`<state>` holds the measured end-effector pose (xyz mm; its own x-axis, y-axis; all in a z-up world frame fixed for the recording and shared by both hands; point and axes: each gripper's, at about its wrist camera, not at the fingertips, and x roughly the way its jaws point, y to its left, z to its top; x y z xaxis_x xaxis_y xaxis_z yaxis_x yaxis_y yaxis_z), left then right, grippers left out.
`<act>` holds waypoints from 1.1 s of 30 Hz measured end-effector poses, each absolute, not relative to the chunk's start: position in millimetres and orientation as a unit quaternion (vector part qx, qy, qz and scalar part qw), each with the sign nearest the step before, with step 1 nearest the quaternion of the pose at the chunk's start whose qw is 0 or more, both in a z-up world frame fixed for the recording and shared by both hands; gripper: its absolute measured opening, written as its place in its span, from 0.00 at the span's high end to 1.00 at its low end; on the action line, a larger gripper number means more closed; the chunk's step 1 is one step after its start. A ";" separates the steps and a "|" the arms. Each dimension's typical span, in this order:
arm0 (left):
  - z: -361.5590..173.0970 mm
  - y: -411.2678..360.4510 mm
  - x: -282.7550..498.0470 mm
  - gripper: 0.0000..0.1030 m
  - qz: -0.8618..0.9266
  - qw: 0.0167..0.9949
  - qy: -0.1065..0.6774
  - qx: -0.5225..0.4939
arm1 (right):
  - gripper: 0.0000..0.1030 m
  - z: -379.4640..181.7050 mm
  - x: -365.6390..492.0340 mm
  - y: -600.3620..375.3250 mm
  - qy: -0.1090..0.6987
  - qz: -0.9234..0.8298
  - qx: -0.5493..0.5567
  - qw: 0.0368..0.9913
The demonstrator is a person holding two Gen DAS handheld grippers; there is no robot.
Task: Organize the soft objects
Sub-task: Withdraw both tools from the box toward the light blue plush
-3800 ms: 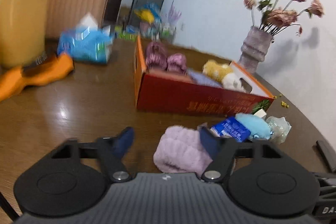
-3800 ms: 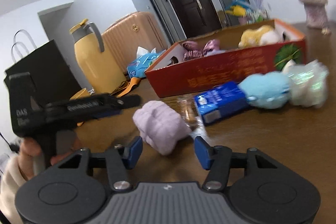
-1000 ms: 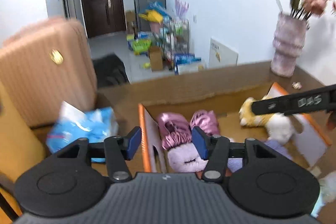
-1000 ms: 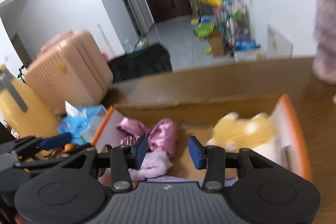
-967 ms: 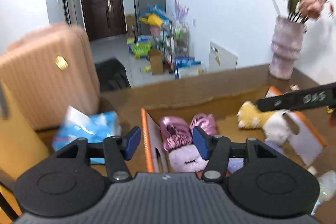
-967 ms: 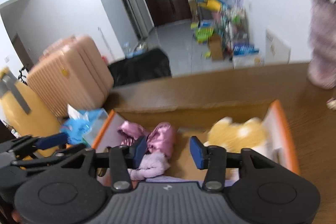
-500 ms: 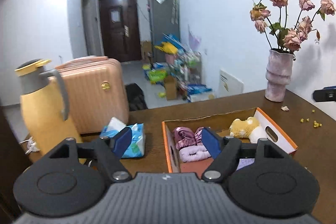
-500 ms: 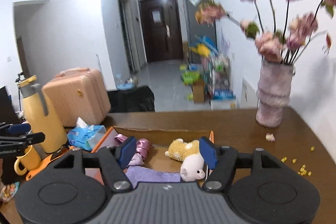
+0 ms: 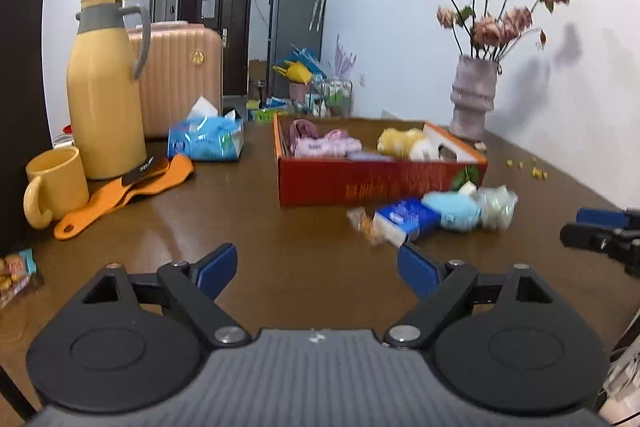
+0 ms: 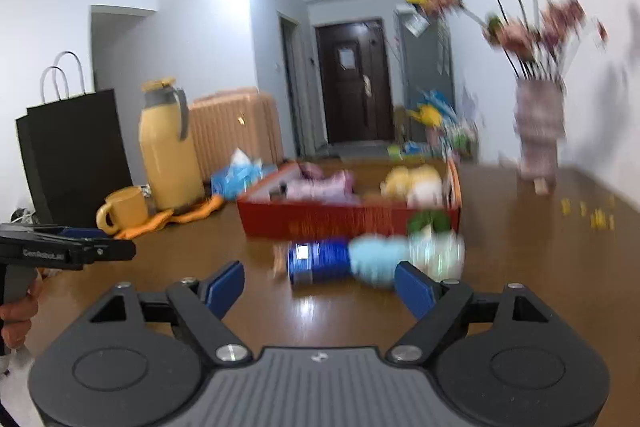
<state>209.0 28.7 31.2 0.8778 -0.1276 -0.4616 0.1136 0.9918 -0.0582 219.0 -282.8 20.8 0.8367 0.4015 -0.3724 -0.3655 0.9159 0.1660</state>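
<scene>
A red cardboard box (image 9: pixel 380 183) (image 10: pixel 320 221) on the brown table holds pink soft items (image 9: pixel 324 146), a lilac cloth and a yellow and white plush (image 9: pixel 408 143). In front of it lie a light blue plush (image 9: pixel 456 213) (image 10: pixel 376 259), a blue packet (image 9: pixel 404 221) (image 10: pixel 320 261) and a pale crinkly bag (image 9: pixel 496 209). My left gripper (image 9: pixel 316 267) hovers over bare table well short of them, jaws opening, nothing between them. My right gripper (image 10: pixel 320 287) also has its jaws opening and empty; the blurred blue packet and plush lie just beyond its fingertips.
At the left stand a yellow jug (image 9: pixel 106 91), a yellow mug (image 9: pixel 56 187), an orange strap (image 9: pixel 128 191), a blue tissue pack (image 9: pixel 206 141) and a black paper bag (image 10: pixel 76 155). A vase of dried flowers (image 9: pixel 474 103) stands at the back right. A snack packet (image 9: pixel 16 275) lies near left.
Both grippers have drawn back from above the box to low over the near table and spread wider. The lilac soft item picked up earlier now lies in the box.
</scene>
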 end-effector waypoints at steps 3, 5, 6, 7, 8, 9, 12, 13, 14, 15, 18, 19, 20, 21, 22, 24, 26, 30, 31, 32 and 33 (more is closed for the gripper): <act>23.5 26.1 213.3 0.12 -0.073 0.966 0.248 -0.018 | 0.22 3.0 216.9 -283.7 0.229 0.191 0.063 0.952; 17.6 17.3 223.5 0.12 -0.085 0.963 0.256 -0.019 | 0.23 -5.2 220.2 -285.8 0.241 0.189 0.070 0.949; 15.4 12.5 228.6 0.12 -0.089 0.961 0.260 -0.017 | 0.24 -8.5 220.0 -286.2 0.244 0.188 0.071 0.949; 13.6 5.7 234.3 0.12 -0.091 0.961 0.261 -0.014 | 0.26 -10.1 223.2 -288.0 0.245 0.188 0.072 0.948; 11.6 -1.0 241.0 0.12 -0.095 0.961 0.261 -0.012 | 0.29 -10.9 225.2 -289.5 0.245 0.187 0.076 0.948; 9.6 -8.2 248.4 0.12 -0.098 0.960 0.261 -0.014 | 0.32 -11.8 229.3 -291.9 0.245 0.188 0.082 0.948; 4.5 -22.2 272.7 0.16 -0.113 0.957 0.267 -0.033 | 0.44 -13.8 245.8 -296.6 0.244 0.197 0.098 0.945; 3.2 -26.1 280.1 0.18 -0.117 0.954 0.272 -0.039 | 0.46 -15.5 253.3 -297.8 0.245 0.197 0.103 0.944; 1.9 -30.5 288.5 0.23 -0.121 0.952 0.277 -0.043 | 0.51 -17.3 261.2 -298.7 0.247 0.195 0.109 0.943; 1.4 -35.6 297.2 0.25 -0.125 0.950 0.281 -0.045 | 0.55 -18.9 268.1 -300.1 0.248 0.190 0.114 0.943; 3.2 -56.2 321.0 0.25 -0.160 0.945 0.282 -0.029 | 0.54 -21.0 293.0 -310.0 0.247 0.157 0.128 0.947; 3.3 -64.4 330.2 0.25 -0.167 0.943 0.287 -0.022 | 0.54 -22.3 299.0 -314.1 0.244 0.152 0.133 0.949; 3.0 -72.2 338.6 0.25 -0.174 0.941 0.289 -0.016 | 0.54 -24.1 305.9 -319.0 0.242 0.146 0.138 0.949; 2.7 -80.8 345.1 0.25 -0.179 0.940 0.290 -0.012 | 0.54 -26.2 312.8 -324.2 0.241 0.140 0.143 0.950; 2.3 -88.8 350.8 0.25 -0.184 0.940 0.288 -0.009 | 0.54 -27.9 319.1 -328.9 0.242 0.132 0.148 0.950; 0.0 -103.7 360.8 0.25 -0.197 0.939 0.282 -0.001 | 0.54 -29.3 330.9 -337.8 0.246 0.117 0.154 0.950; -4.0 -116.8 375.0 0.24 -0.208 0.938 0.279 0.011 | 0.56 -28.6 340.7 -344.2 0.243 0.121 0.163 0.949; -11.2 -127.6 407.7 0.26 -0.213 0.928 0.303 0.024 | 0.79 -20.6 342.4 -353.5 0.206 0.111 0.197 0.952; -12.9 -127.2 415.1 0.26 -0.223 0.923 0.311 0.022 | 0.80 -18.9 340.6 -355.5 0.197 0.117 0.206 0.951; -15.6 -126.1 421.2 0.26 -0.228 0.919 0.322 0.022 | 0.81 -18.9 341.1 -356.5 0.198 0.131 0.215 0.947; -19.7 -126.6 429.8 0.26 -0.227 0.914 0.335 0.024 | 0.81 -20.7 343.4 -354.7 0.210 0.155 0.221 0.940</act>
